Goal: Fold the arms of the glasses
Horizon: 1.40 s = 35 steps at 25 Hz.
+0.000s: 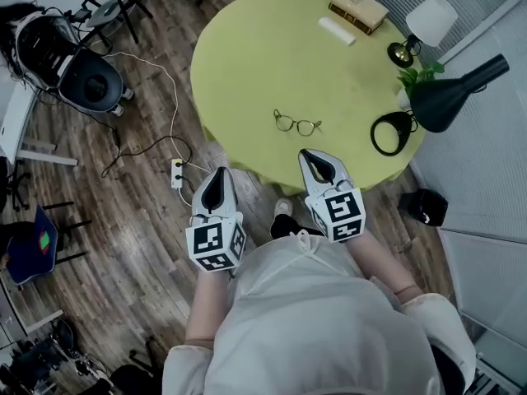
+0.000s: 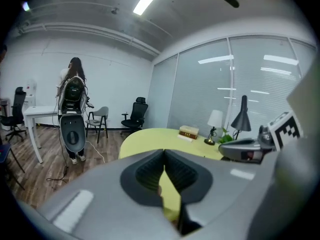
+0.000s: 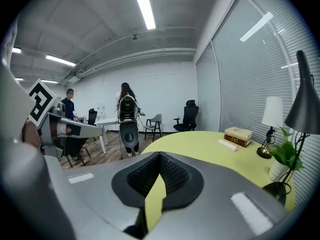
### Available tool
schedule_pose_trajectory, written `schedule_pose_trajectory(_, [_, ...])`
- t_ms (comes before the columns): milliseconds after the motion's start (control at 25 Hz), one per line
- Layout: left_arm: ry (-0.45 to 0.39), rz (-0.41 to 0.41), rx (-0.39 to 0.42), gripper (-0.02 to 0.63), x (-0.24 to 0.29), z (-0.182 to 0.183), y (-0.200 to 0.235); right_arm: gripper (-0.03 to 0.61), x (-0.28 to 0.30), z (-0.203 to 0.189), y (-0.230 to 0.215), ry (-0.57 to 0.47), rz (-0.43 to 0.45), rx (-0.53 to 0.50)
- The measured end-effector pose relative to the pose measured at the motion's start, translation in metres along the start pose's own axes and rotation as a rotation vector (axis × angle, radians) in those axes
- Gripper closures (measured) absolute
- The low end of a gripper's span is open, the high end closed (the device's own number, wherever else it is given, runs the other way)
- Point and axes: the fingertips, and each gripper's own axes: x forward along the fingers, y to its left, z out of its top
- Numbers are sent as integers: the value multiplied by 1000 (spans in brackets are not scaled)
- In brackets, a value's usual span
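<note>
Thin-rimmed glasses [image 1: 297, 124] lie on the round yellow-green table [image 1: 247, 56] near its front edge, and their arms look spread out. My right gripper [image 1: 306, 152] hovers just short of them at the table edge, jaws shut and empty. My left gripper [image 1: 221, 171] hangs lower left, off the table over the wooden floor, also shut on nothing. Each gripper view shows its jaws meeting at the tips, the left gripper [image 2: 164, 152] and the right gripper [image 3: 160, 155], with the table top beyond. The glasses do not show in either gripper view.
A book [image 1: 358, 8], a white roll [image 1: 337, 30], a small white-shaded lamp [image 1: 422, 25], a potted plant [image 1: 416, 79] and a black desk lamp [image 1: 445, 97] stand along the table's far and right side. A power strip [image 1: 176, 173] with cables lies on the floor at left.
</note>
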Motion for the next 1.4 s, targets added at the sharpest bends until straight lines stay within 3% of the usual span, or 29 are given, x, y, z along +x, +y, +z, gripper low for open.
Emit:
schedule_pose_trajectory(360, [42,-143,51,607,88,22,-30,580,21,4,-79,24,-150,53])
schedule_pose_trajectory(840, [154,-340,137,607,180,17,-61,580,32,-56,-144,205,-333,166])
schedule_pose_trajectory(1000, [202,-376,160,607,203,6,-55,580,49,-88,-146,295,-322,130])
schedule_pose_trajectory(1240, [287,-406,124,607,232,-29,-45,580,82,-114,-152,360,-240,148])
schedule_pose_trajectory(1400, [338,-412,95,607,242,-57,-44,578,98,-148,-159,459,-181,130])
